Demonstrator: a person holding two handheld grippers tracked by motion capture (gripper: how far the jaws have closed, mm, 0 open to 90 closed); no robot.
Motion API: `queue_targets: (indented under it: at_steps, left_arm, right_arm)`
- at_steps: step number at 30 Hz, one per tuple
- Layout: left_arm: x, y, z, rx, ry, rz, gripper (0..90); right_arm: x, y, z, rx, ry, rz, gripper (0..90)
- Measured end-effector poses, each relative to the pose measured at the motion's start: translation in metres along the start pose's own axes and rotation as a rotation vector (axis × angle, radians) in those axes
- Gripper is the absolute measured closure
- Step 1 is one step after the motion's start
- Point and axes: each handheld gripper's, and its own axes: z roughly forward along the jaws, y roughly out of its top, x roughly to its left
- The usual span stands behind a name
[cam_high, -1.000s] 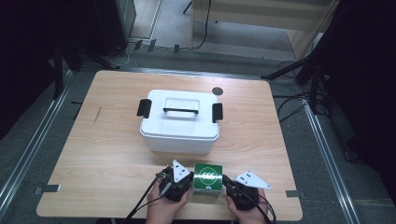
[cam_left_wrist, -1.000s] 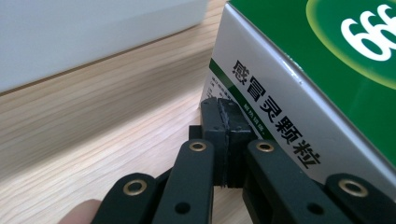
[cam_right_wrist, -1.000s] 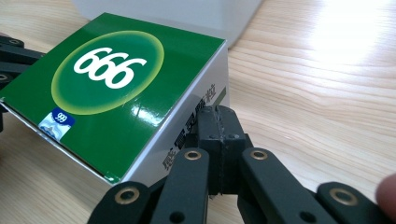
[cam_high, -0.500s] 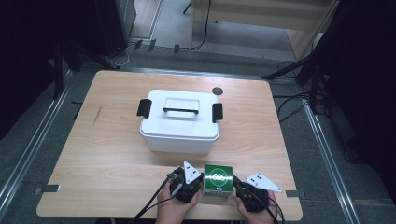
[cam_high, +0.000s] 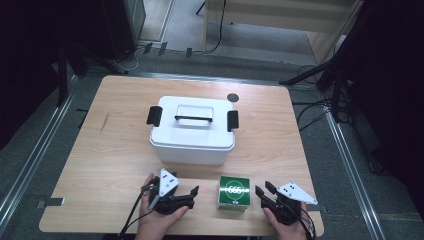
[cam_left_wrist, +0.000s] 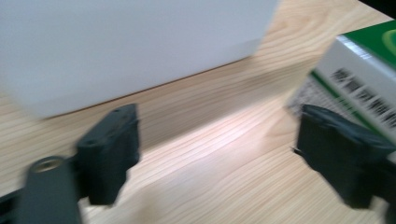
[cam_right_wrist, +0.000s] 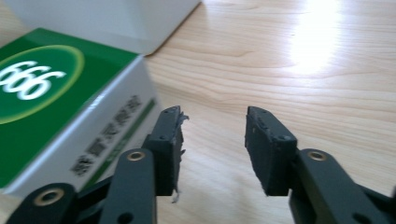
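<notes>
A green and white box (cam_high: 233, 192) marked "666" rests on the wooden table (cam_high: 110, 150) near its front edge, just in front of a white lidded bin (cam_high: 192, 130). My left gripper (cam_high: 191, 196) lies left of the box, open, its jaws pointing at it with a gap between. In the left gripper view the left gripper (cam_left_wrist: 224, 154) frames bare wood, with the box (cam_left_wrist: 364, 70) behind its right jaw and the bin (cam_left_wrist: 130, 46) ahead. My right gripper (cam_high: 262, 187) sits open right of the box. The right gripper (cam_right_wrist: 217, 140) holds nothing, and the box (cam_right_wrist: 46, 102) stands beside its left jaw.
The bin has a black handle (cam_high: 193, 119) on its lid and black latches (cam_high: 154, 115) at both ends. A small dark disc (cam_high: 232, 98) lies behind the bin. The table's front edge runs just below both hands. Cables and stands crowd the floor to the right.
The box shifted slightly right, then stayed put. Both grippers drew away from its sides, the left one moving left and the right one right.
</notes>
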Motion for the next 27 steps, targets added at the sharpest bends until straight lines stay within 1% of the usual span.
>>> queue_targets:
  at_steps: [1, 2, 3, 4, 5, 6, 7, 8, 9, 10, 11, 12, 13, 14, 15, 16, 17, 18, 19, 20, 21, 22, 23, 25, 26, 27]
  left_arm:
    - [0.008, -0.003, -0.005, -0.005, 0.007, -0.008, 8.7]
    - [0.017, -0.006, -0.010, -0.008, 0.009, -0.017, 5.8]
    - [0.025, -0.008, -0.015, -0.011, 0.022, -0.023, 1.0]
    - [0.025, -0.008, -0.015, -0.011, 0.022, -0.023, 0.0]
    - [0.042, -0.014, -0.025, -0.024, 0.040, -0.023, 0.0]
    - [0.042, -0.014, -0.025, -0.024, 0.040, -0.023, 0.0]
    - [0.050, -0.016, -0.029, -0.027, 0.077, -0.028, 0.0]
    - [0.059, -0.019, -0.033, -0.021, 0.097, -0.034, 0.0]
    - [0.075, -0.023, -0.040, -0.013, 0.139, -0.066, 0.0]
    - [0.075, -0.023, -0.040, -0.013, 0.139, -0.066, 0.0]
    - [0.090, -0.026, -0.046, -0.019, 0.156, -0.109, 0.0]
    - [0.090, -0.026, -0.046, -0.019, 0.156, -0.109, 0.0]
    - [0.097, -0.027, -0.048, -0.023, 0.170, -0.119, 0.0]
    - [0.103, -0.027, -0.050, -0.020, 0.194, -0.121, 0.0]
    - [0.115, -0.028, -0.055, -0.020, 0.213, -0.135, 0.0]
    - [0.115, -0.028, -0.055, -0.020, 0.213, -0.135, 0.0]
    - [0.121, -0.029, -0.057, -0.023, 0.222, -0.142, 0.0]
    - [0.127, -0.030, -0.058, -0.034, 0.224, -0.155, 0.0]
    - [0.133, -0.030, -0.060, -0.044, 0.226, -0.179, 0.0]
    - [0.137, -0.031, -0.061, -0.054, 0.229, -0.193, 0.0]
    - [0.143, -0.033, -0.062, -0.065, 0.243, -0.200, 0.0]
    - [0.143, -0.033, -0.062, -0.065, 0.243, -0.200, 0.0]
    - [0.148, -0.034, -0.062, -0.069, 0.254, -0.193, 0.0]
    - [0.151, -0.034, -0.062, -0.071, 0.262, -0.188, 0.0]
    - [0.153, -0.034, -0.062, -0.072, 0.261, -0.193, 0.0]
    - [0.159, -0.034, -0.063, -0.070, 0.267, -0.204, 0.0]
  right_arm:
    - [-0.002, 0.000, 0.000, -0.007, -0.018, -0.003, 48.4]
    - [-0.004, 0.001, 0.000, -0.005, -0.032, 0.001, 49.4]
    - [-0.006, 0.002, 0.000, 0.003, -0.020, 0.018, 50.9]
    - [-0.006, 0.002, 0.000, 0.003, -0.020, 0.018, 50.9]
    - [-0.010, 0.006, 0.000, 0.022, 0.012, 0.041, 48.6]
    - [-0.010, 0.006, 0.000, 0.022, 0.012, 0.041, 48.6]
    - [-0.011, 0.010, -0.001, 0.032, -0.013, 0.041, 37.3]
    - [-0.011, 0.010, -0.001, 0.032, -0.013, 0.041, 37.3]
    - [-0.012, 0.015, -0.002, 0.071, -0.071, 0.052, 18.1]
    - [-0.012, 0.015, -0.002, 0.071, -0.071, 0.052, 18.1]
    - [-0.016, 0.020, -0.003, 0.075, -0.069, 0.047, 9.7]
    - [-0.016, 0.020, -0.003, 0.075, -0.069, 0.047, 9.7]
    - [-0.017, 0.022, -0.003, 0.071, -0.061, 0.045, 4.6]
    - [-0.020, 0.028, -0.004, 0.068, -0.039, 0.045, 0.0]
    - [-0.020, 0.031, -0.005, 0.062, -0.046, 0.036, 0.0]
    - [-0.021, 0.033, -0.007, 0.056, -0.055, 0.029, 0.0]
    - [-0.021, 0.033, -0.007, 0.056, -0.055, 0.029, 0.0]
    - [-0.022, 0.036, -0.008, 0.050, -0.067, 0.023, 0.0]
    - [-0.025, 0.041, -0.009, 0.045, -0.103, 0.026, 0.0]
    - [-0.025, 0.041, -0.009, 0.045, -0.103, 0.026, 0.0]
    - [-0.029, 0.046, -0.011, 0.029, -0.105, 0.021, 0.0]
    - [-0.029, 0.046, -0.011, 0.029, -0.105, 0.021, 0.0]
    - [-0.032, 0.052, -0.013, 0.022, -0.114, 0.025, 0.0]
    - [-0.033, 0.055, -0.013, 0.022, -0.109, 0.022, 0.0]
    - [-0.033, 0.059, -0.013, 0.027, -0.105, 0.014, 0.0]
    - [-0.033, 0.066, -0.013, 0.035, -0.095, -0.014, 0.0]
